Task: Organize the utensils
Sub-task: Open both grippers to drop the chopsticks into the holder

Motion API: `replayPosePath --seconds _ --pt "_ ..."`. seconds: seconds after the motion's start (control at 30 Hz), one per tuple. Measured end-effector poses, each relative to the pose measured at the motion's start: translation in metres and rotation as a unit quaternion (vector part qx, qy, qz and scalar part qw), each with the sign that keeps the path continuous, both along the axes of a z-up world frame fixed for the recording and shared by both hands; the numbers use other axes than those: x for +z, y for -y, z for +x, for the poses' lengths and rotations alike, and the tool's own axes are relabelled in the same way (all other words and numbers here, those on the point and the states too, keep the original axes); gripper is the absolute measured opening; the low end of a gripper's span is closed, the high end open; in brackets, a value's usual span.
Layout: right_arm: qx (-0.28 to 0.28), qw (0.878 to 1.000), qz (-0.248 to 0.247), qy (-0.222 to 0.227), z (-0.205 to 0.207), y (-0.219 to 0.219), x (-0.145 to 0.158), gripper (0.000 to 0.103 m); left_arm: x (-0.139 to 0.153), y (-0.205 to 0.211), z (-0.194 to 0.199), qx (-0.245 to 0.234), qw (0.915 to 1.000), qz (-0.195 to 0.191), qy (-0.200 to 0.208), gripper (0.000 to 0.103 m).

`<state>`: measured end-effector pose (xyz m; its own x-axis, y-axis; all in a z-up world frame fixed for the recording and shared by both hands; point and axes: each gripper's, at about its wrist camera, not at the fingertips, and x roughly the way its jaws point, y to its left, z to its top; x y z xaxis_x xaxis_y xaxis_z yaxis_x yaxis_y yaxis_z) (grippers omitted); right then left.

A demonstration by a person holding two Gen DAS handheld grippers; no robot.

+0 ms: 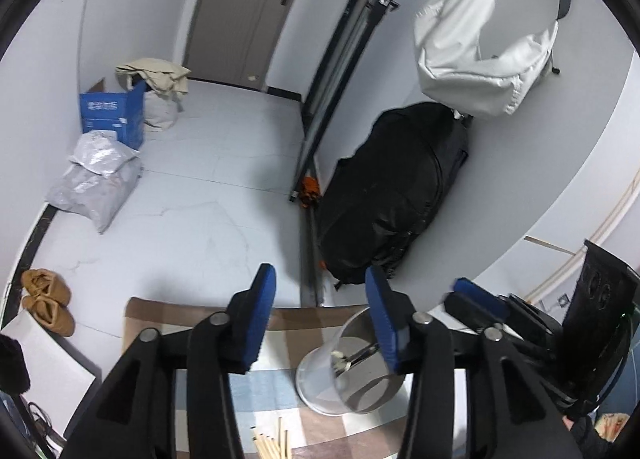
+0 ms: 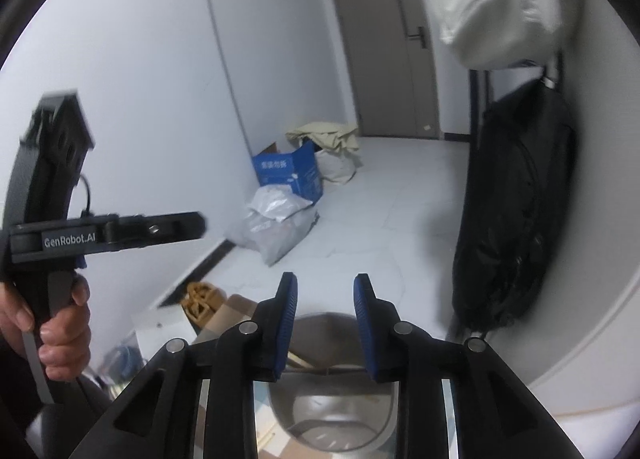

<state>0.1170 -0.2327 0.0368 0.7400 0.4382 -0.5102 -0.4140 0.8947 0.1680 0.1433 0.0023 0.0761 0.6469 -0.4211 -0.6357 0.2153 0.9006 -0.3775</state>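
A steel utensil holder (image 1: 348,379) stands on a checkered cloth (image 1: 280,391) with a few utensils leaning inside it. Several wooden chopsticks (image 1: 272,441) lie on the cloth near the bottom edge. My left gripper (image 1: 322,311) is open above the cloth with nothing between its blue pads; its right pad overlaps the holder's rim in the picture. My right gripper (image 2: 325,303) hovers open just above the holder (image 2: 332,411), also with nothing between its pads. In the right wrist view a hand (image 2: 60,323) holds the left gripper's handle (image 2: 108,233) at the left.
On the floor are a blue carton (image 1: 114,115), grey plastic bags (image 1: 96,183), brown shoes (image 1: 48,299) and a big black bag (image 1: 396,195) by the wall. A white bag (image 1: 480,39) hangs above it. A white box (image 1: 48,371) sits left of the cloth.
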Motion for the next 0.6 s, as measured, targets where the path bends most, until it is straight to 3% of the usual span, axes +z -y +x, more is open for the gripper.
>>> replayPosePath --seconds 0.1,0.2,0.33,0.6 --pt "-0.016 1.0 0.018 0.006 -0.014 0.007 0.003 0.036 0.005 -0.002 -0.014 0.021 0.9995 0.022 0.013 0.053" --pt "-0.022 0.999 0.029 0.019 -0.03 0.005 0.008 0.04 0.009 -0.001 -0.029 0.038 0.9982 0.038 0.026 0.057" --pt "-0.023 0.998 0.047 0.034 -0.052 0.003 0.013 0.049 0.015 0.001 -0.048 0.069 0.9942 0.068 0.046 0.079" --pt "-0.03 0.995 0.073 0.065 -0.095 0.0 0.018 0.067 0.023 0.001 -0.076 0.077 0.9913 0.081 0.07 0.086"
